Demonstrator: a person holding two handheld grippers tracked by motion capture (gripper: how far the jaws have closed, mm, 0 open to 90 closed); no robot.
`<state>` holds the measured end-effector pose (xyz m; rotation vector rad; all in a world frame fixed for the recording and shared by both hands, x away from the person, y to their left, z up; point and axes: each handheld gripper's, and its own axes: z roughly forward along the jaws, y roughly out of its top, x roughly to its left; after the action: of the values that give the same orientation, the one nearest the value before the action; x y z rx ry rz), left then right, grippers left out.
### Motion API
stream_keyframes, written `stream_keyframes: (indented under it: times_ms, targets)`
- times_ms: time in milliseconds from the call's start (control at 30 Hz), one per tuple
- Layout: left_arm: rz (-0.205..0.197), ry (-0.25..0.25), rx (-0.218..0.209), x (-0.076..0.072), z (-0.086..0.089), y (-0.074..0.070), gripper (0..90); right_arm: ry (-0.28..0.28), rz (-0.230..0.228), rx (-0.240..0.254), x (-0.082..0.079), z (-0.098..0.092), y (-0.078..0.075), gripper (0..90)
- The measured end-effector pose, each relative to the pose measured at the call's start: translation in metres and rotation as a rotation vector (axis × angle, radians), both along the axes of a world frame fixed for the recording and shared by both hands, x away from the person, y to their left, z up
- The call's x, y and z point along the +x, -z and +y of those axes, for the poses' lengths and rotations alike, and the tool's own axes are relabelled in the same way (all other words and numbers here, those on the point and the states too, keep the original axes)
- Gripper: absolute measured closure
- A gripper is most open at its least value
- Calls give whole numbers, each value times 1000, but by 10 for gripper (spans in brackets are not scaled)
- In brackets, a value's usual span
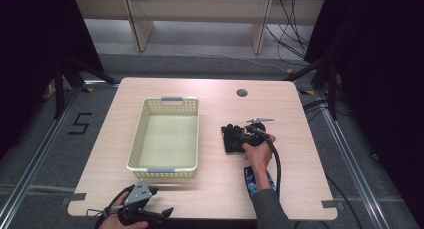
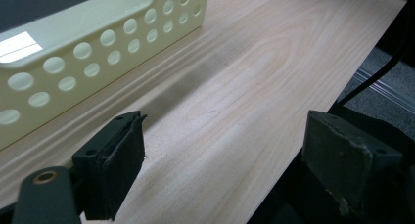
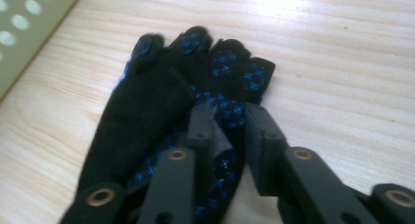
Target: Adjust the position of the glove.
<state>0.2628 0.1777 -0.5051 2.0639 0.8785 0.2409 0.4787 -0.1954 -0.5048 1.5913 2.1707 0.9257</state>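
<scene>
A pair of black gloves (image 3: 166, 111) with blue dots lies flat on the tabletop (image 1: 210, 189), right of centre, one glove stacked partly over the other with the fingers pointing away from the person. In the high view the gloves (image 1: 232, 138) sit just right of the basket, with a strip of bare wood between them.

The right tool (image 3: 231, 131) is down on the gloves at their wrist end. Its two black jaws are nearly together, a narrow gap between them, and dotted glove fabric shows in that gap; whether the fabric is actually pinched cannot be told. In the high view the right tool (image 1: 248, 135) is held by the person's right hand (image 1: 258, 150), with a thick black cable looping back along the forearm.

The cream basket (image 1: 136, 139) with round holes in its walls stands left of centre, long side running away from the person, grey handles at both short ends. Its inside looks bare.

The left tool (image 2: 222, 155) hangs low over the near edge of the tabletop, its jaws spread wide with nothing between them, bare wood showing in the gap. The basket wall (image 2: 93, 57) lies ahead and to the left of it. In the high view the left tool (image 1: 150, 215) rests at the near left corner of the tabletop, in the person's left hand (image 1: 117, 214).

A dark round hole (image 1: 242, 93) sits near the far edge of the tabletop.
</scene>
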Motion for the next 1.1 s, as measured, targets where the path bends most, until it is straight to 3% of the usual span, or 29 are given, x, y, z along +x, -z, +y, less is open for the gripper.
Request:
stream_keyframes:
  times_ms: [33,67,100,133,200,233,333,400,433,567,600,633,667,733,767,800,867,967,1000,1100]
  targets:
    - [-1,3,4,0,0,0,156,-21,-8,3,0,-2,0,821]
    - [0,9,20,1,1,-1,157,6,17,63,-2,1,-3,872]
    - [-1,-3,-16,0,-1,0,157,-36,-17,44,-1,-2,-4,877]
    - [0,0,-6,0,0,0,157,-51,-19,24,-1,-4,-3,882]
    - [-1,1,0,0,0,0,157,-80,-9,41,-3,-4,-6,887]
    - [-3,-3,-12,0,-1,0,158,-65,0,51,-5,-4,-9,887]
    - [-5,-6,-14,0,0,0,158,-101,-62,74,-10,-6,-16,890]
    - [-11,-11,-23,0,-1,0,158,-124,-65,101,-18,-6,-27,891]
    - [-10,-11,-26,0,0,0,158,-155,-103,95,-22,-6,-34,891]
    - [-1,-12,-19,0,1,-1,158,-236,-139,129,-41,-7,-61,892]
    - [4,-5,13,1,3,-2,158,-264,-146,131,-47,-7,-67,892]
    - [-6,10,26,1,4,-3,158,-310,-142,121,-55,-9,-75,892]
    - [-6,-5,-4,1,2,-1,159,-353,-123,147,-66,-10,-82,892]
    - [-1,-9,-12,1,3,-1,159,-363,-120,170,-72,-11,-86,892]
    - [13,-22,-15,1,2,-1,158,-405,-122,177,-76,-14,-88,892]
    - [-8,-14,-3,1,3,-1,159,-420,-99,183,-84,-14,-91,892]
    - [14,-16,-12,1,3,-1,158,-467,-82,172,-92,-14,-91,892]
    - [14,-4,9,1,4,-2,159,-530,-30,163,-102,-11,-88,892]
    - [-2,-1,15,2,5,-2,158,-548,-17,153,-105,-11,-86,892]
    - [15,-3,8,1,4,-2,158,-599,14,162,-110,-7,-79,892]
